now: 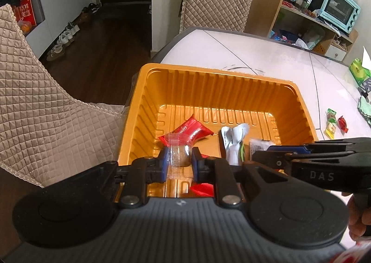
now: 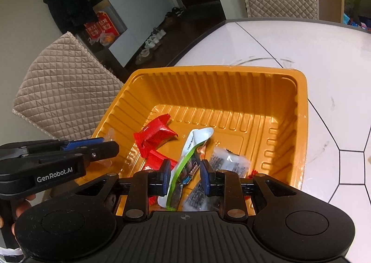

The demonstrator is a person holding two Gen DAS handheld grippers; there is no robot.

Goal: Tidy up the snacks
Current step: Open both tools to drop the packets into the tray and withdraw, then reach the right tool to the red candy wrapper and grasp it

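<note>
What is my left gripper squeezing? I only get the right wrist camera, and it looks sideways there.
Observer: The left gripper is shut on a round brown candy in a clear plastic wrapper.
Operator: Are any snacks left outside the ribbed orange plastic tray?
Observer: Yes. A small red wrapped candy and two small green-and-yellow packets lie on the white table, to the right of the tray.
Operator: Is there anything cool behind the table?
Observer: A light blue toaster oven sits on top of a wooden shelf.
</note>
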